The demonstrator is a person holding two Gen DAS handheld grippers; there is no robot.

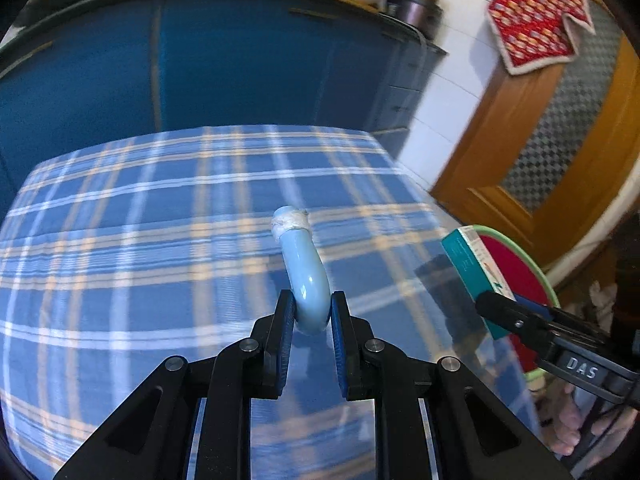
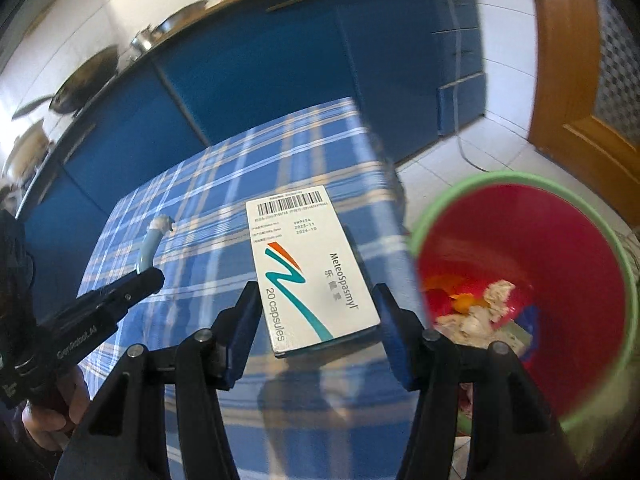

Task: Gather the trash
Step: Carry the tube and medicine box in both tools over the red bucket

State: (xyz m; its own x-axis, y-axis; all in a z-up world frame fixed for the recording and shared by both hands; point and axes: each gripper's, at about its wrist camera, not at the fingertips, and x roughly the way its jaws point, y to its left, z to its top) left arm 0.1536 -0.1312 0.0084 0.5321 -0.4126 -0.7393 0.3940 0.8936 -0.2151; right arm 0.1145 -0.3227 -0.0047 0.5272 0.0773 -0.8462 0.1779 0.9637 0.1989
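1. Trash, two pieces of it, is held up over the table; the left gripper (image 1: 313, 317) is clenched on a curved pale-blue plastic tube (image 1: 305, 276) whose far end is wrapped in whitish tape; its blue pads press both sides of the bend.

2. The right gripper (image 2: 316, 320) holds a flat white cardboard medicine box with a teal and orange stripe (image 2: 310, 276); in the right wrist view a small gap seems to show at each pad, so how firm the hold is cannot be told; in the left wrist view the box stands clamped at the fingertips.

3. Beneath both lies the table under a blue plaid cloth (image 1: 160, 248); no other litter shows on it.

4. Just past the table's right edge, on the tiled floor, stands a red plastic bucket with a green rim (image 2: 520, 178); scraps of paper and orange peel already lie inside.

5. The step in hand looks like the carry to the bucket; next, the box must be brought over the open mouth and let go, then the tube likewise.
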